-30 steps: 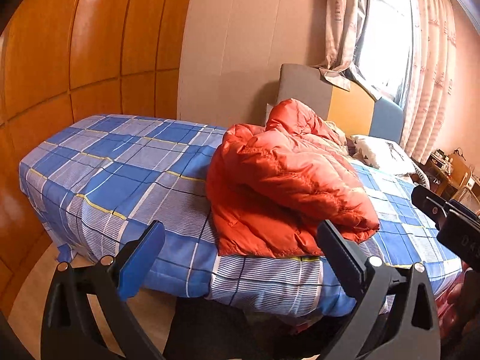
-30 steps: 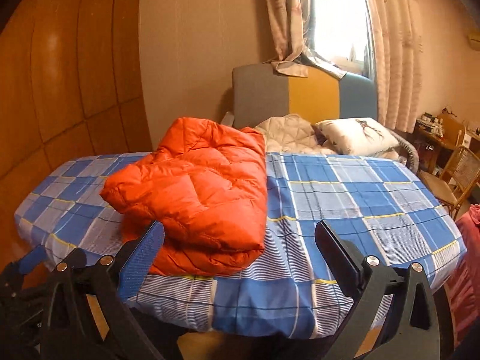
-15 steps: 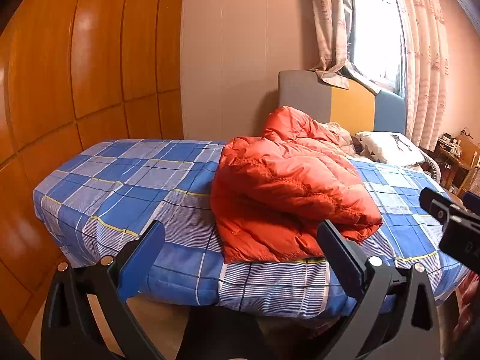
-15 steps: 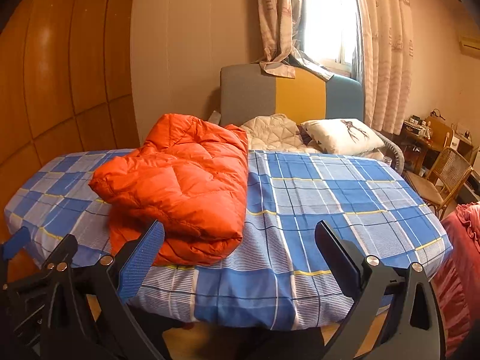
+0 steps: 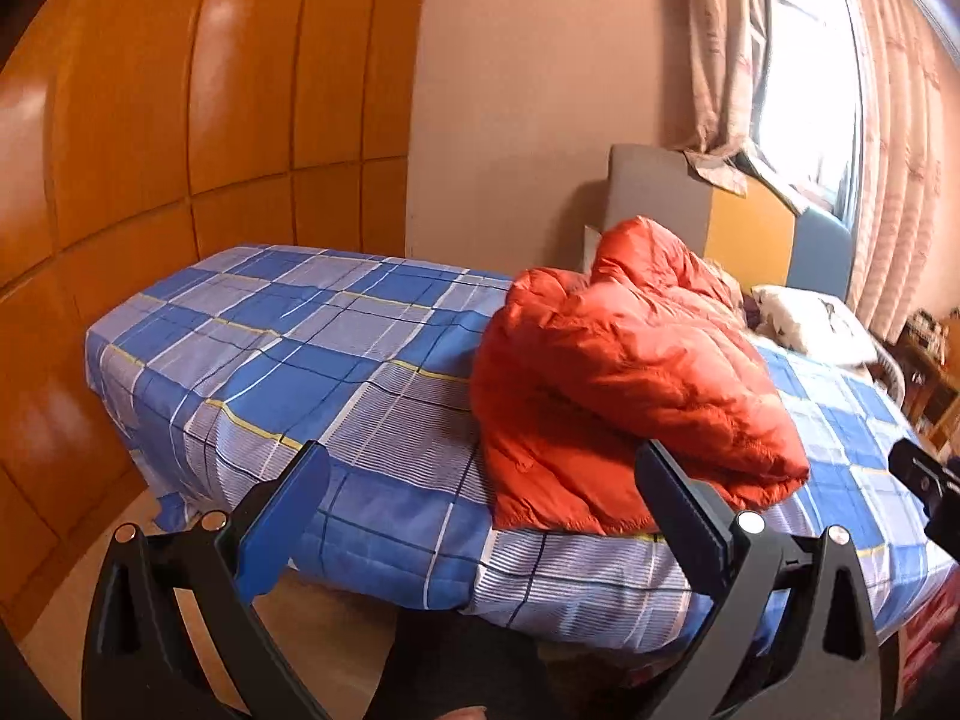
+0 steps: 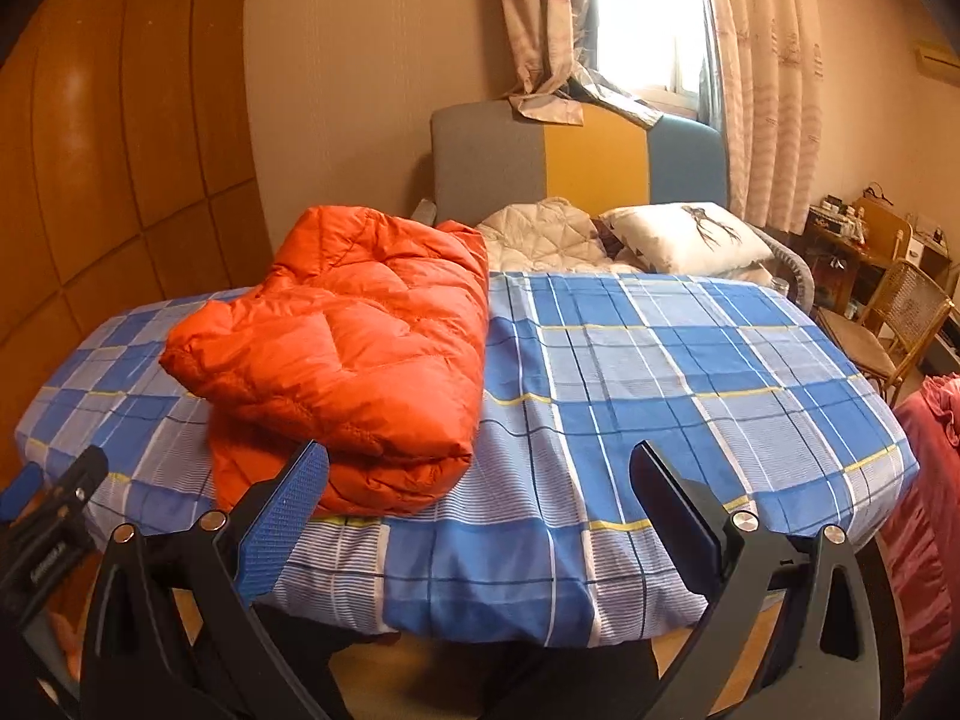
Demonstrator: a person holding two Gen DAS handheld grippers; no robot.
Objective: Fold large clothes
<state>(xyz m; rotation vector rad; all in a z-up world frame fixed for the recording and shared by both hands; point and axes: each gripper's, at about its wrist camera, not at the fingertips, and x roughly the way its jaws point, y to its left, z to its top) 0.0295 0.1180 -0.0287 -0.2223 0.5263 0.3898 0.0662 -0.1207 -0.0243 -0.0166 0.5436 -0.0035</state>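
Both wrist views show tongs (image 5: pixel 480 474) (image 6: pixel 477 471) spread wide, empty.

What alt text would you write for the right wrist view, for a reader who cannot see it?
An orange puffer jacket, folded, lies on a bed with a blue plaid sheet. The open right gripper is in front, empty; a white pillow lies by the headboard.

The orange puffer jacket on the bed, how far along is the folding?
Mostly done, it seems: the orange puffer jacket lies doubled over in a compact bundle near the foot of the plaid bedspread. Nothing is in hand; the left tongs and right tongs are both open and empty, short of the bed. What may remain is tidying the loose lower layer sticking out underneath.
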